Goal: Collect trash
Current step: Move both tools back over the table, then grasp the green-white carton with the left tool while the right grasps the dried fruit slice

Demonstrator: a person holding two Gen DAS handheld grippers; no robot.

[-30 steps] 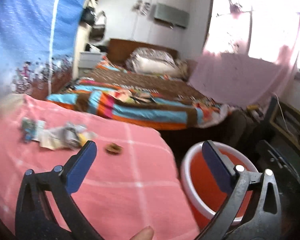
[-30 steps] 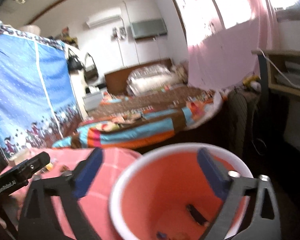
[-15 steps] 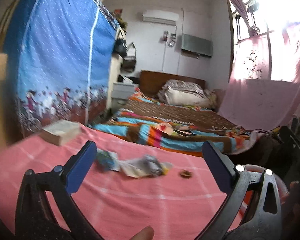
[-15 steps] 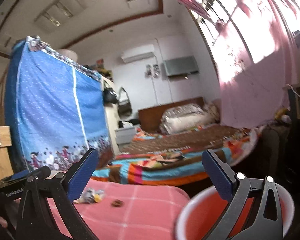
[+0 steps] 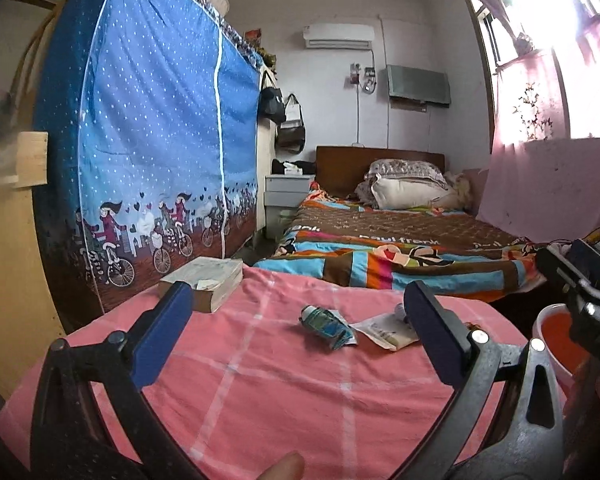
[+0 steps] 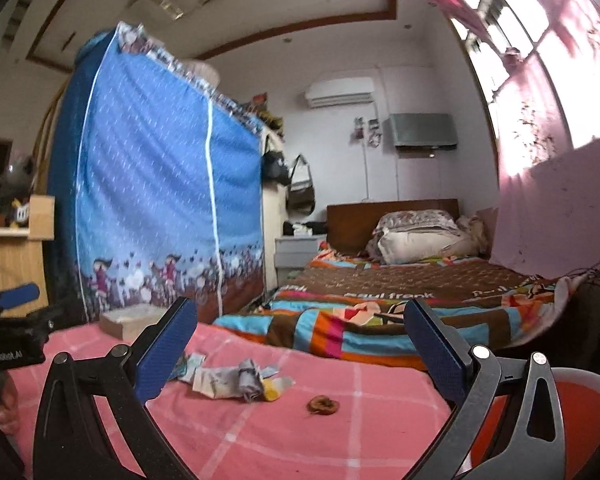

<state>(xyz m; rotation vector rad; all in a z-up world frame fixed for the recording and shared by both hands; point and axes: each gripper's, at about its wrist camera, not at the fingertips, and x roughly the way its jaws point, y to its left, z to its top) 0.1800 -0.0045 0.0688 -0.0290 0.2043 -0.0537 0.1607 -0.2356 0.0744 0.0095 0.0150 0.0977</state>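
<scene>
My left wrist view sits low over the pink table (image 5: 260, 380), near its front edge, facing across it toward the bed (image 5: 400, 240). My right wrist view looks the same way from lower, further right of the table (image 6: 300, 432). Both share the table, bed (image 6: 400, 312) and blue wardrobe (image 5: 148, 140).

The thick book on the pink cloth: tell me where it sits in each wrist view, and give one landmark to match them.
Left wrist: the book lies at left of centre, at the cloth's far edge, partly behind the left gripper finger.
Right wrist: the book shows smaller and blurred at left, just outside the right gripper.
Shared landmark: the blue wardrobe cover rises directly behind it in both.
</scene>
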